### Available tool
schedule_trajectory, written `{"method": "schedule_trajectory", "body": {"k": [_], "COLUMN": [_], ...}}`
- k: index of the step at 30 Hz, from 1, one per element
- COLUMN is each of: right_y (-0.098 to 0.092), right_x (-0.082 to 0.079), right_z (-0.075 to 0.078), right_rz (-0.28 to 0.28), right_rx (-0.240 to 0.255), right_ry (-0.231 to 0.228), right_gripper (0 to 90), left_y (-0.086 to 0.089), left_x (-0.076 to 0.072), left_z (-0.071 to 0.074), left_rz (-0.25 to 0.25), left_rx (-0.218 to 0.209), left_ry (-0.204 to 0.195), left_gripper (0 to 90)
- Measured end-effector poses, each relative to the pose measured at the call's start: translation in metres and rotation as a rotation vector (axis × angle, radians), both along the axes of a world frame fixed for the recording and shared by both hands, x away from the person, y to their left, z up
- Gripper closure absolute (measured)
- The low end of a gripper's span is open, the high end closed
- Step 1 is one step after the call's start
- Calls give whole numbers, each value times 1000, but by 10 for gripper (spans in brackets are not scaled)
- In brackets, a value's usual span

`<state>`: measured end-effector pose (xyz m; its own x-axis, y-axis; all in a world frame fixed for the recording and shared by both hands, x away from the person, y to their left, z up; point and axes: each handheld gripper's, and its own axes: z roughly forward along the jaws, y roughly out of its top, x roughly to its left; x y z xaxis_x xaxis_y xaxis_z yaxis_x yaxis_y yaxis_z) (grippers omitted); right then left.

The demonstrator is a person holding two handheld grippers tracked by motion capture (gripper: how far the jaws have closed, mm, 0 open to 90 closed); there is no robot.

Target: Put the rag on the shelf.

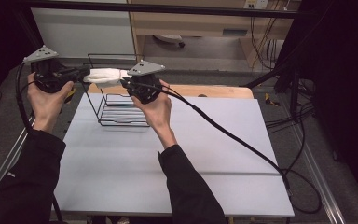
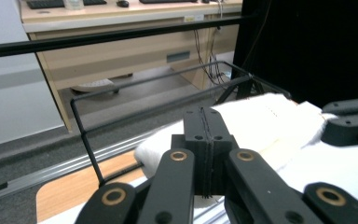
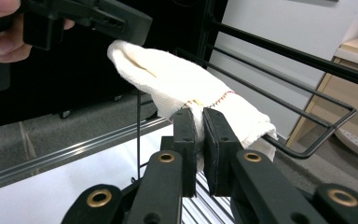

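The right gripper (image 3: 199, 135) was clamped on one end of the white cloth (image 3: 177, 84); the left gripper (image 2: 204, 140), jaws together, pinched the other end; the cloth hung stretched above the wire rack (image 1: 116, 109), its long axis running gripper to gripper; it looked soft, light and limp, best held by its ends.

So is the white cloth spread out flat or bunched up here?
Bunched up. The white cloth hangs as a rolled bundle between the left gripper and right gripper, above the wire rack.
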<state>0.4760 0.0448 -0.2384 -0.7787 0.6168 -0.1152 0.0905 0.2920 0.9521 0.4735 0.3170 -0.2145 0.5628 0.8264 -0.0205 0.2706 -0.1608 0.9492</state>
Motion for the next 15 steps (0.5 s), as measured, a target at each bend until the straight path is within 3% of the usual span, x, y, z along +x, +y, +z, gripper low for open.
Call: {"method": "schedule_trajectory", "body": {"k": [11,15], "right_y": [-1,-1], "right_x": [1,0], "right_z": [-5,-4], "right_rz": [15,23], "right_rx": [-14,-16], "right_ry": [11,10], "right_gripper": [829,786], "left_y": [0,0], "left_x": [-6,-5], "left_z": [-17,-22], "left_rz": [-23,-27], "left_rx": [15,13], "left_ry": [24,29], "left_gripper": [900,900]}}
